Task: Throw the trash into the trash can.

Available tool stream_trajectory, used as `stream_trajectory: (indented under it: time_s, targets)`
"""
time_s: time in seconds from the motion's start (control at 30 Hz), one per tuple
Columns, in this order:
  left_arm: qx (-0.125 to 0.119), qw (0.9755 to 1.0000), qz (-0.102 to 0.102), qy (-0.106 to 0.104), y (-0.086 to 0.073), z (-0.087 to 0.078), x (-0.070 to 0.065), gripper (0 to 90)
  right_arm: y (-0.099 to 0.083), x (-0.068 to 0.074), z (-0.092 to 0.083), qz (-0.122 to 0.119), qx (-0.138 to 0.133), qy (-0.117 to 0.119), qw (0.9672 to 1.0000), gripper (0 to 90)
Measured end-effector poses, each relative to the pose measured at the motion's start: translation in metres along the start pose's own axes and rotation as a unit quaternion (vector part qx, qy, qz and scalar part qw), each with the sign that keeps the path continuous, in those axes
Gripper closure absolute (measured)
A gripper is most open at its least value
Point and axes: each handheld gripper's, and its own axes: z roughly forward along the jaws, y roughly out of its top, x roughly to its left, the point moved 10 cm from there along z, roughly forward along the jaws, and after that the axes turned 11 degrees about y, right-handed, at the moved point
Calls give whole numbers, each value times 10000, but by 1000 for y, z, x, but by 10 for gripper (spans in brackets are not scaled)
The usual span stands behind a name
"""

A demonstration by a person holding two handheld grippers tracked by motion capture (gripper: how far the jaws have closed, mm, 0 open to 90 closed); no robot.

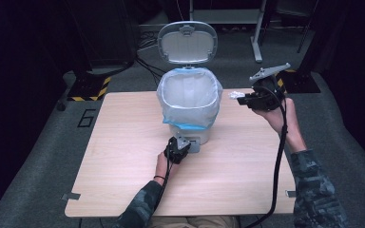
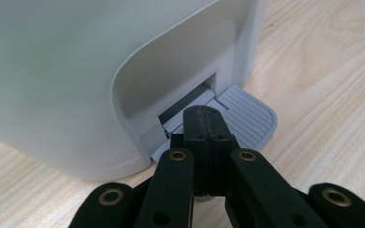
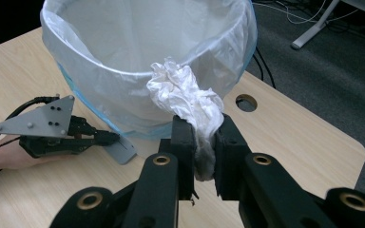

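A small white pedal bin (image 1: 190, 128) stands on the far middle of the wooden desk (image 1: 123, 156), its lid (image 1: 187, 42) tipped up and back so the mouth is wide open. A clear plastic liner with a blue edge (image 1: 188, 107) is folded over the rim and hangs down the outside of the bin.

The left gripper (image 1: 178, 148) sits low on the desk just in front of the bin, at its foot. In the left gripper view its jaws are clenched together with nothing between them, and their tips rest on the grey ribbed pedal (image 2: 247, 121) that sticks out from the slot at the base of the bin (image 2: 76, 85). The person's left hand and camouflage sleeve reach in from the near edge of the desk.

The right gripper (image 1: 241, 96) is held up in the air to the right of the bin, near the level of its rim, pointing toward the bin. It is grasping a crumpled white tissue (image 3: 190, 102): in the right gripper view the jaws pinch the lower part of the wad, and its loose upper part stands above the jaw tips, in front of the liner (image 3: 123, 71). In the high view the tissue (image 1: 234, 94) shows just beside the bin's right rim, outside the bin, clear of the desk.
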Motion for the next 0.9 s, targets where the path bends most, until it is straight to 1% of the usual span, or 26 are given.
stream_trajectory:
  time_s: [0.03,0.07,0.1,0.2,0.23,0.3,0.33,0.37,0.4,0.43,0.47,0.5,0.7,0.73,0.9]
  targets:
    - [-1,10000,-3,0,0,0,0,900,3,-1,-1,-97,8,-4,10000,810]
    - [-15,10000,-7,15,0,0,0,900,6,0,-1,-39,-9,-6,10000,810]
    - [-15,10000,-7,13,0,0,0,900,8,0,-1,-94,9,-2,10000,810]
    - [-15,10000,-12,8,0,0,0,900,15,1,-1,-107,28,13,9999,810]
    - [-14,10000,-9,7,0,0,0,900,18,1,-1,-159,30,16,9999,810]
    - [-11,10000,-12,2,0,0,1,900,23,2,0,-149,47,29,9999,810]
    - [-10,10000,-15,-1,0,0,1,900,26,2,1,-209,32,36,9998,810]
    - [-8,10000,-21,-12,0,1,0,900,27,3,1,-162,65,34,9998,810]
    - [4,10000,-6,-3,0,0,1,900,30,3,2,-200,81,28,9998,810]
    - [6,10000,-6,-4,0,0,1,900,32,4,2,-163,115,39,9998,810]
    - [2,10000,-14,-12,0,0,1,900,34,4,3,-212,111,44,9997,810]
    - [3,10000,-22,-16,0,0,1,900,36,6,4,-161,152,43,9997,810]
    - [1,10000,-50,-26,0,0,1,900,50,8,11,-212,227,58,9995,810]
    - [7,10000,-52,-23,0,0,0,900,52,8,13,-272,213,68,9994,810]
    - [-5,10000,-56,-24,0,0,0,900,60,9,23,-327,317,96,9989,810]
